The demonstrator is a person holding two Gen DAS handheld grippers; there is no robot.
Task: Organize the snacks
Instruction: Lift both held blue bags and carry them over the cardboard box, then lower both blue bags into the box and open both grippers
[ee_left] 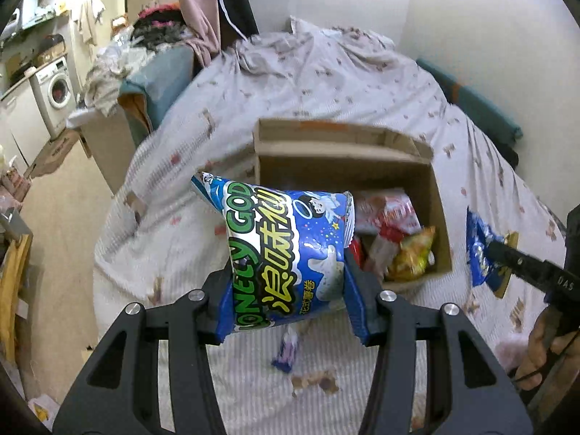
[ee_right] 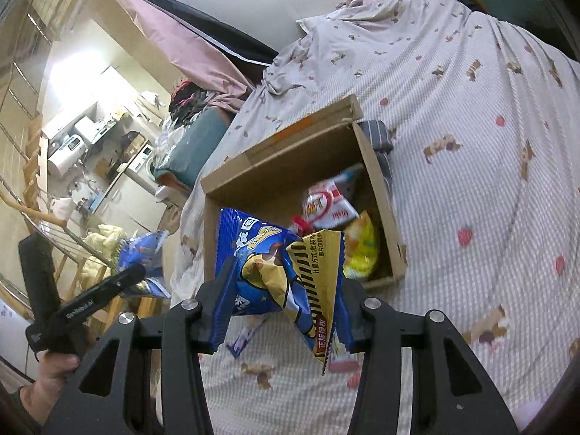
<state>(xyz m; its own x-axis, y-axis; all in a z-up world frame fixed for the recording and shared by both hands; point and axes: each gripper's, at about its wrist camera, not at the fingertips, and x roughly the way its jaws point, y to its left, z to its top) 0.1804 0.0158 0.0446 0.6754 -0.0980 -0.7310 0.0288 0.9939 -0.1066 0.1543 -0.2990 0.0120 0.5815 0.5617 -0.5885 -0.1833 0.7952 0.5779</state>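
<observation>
My left gripper is shut on a blue and white Lonely God snack bag, held above the bed just in front of an open cardboard box. My right gripper is shut on a blue and gold snack bag, also held in front of the box. Inside the box lie a red and white pack and a yellow pack; they also show in the right wrist view, the red and white pack and the yellow pack. The right gripper with its bag shows at the left view's right edge.
The box stands on a bed with a patterned white sheet. A small purple wrapper lies on the sheet below my left gripper and shows in the right view. A chair with heaped clothes and a washing machine stand left of the bed.
</observation>
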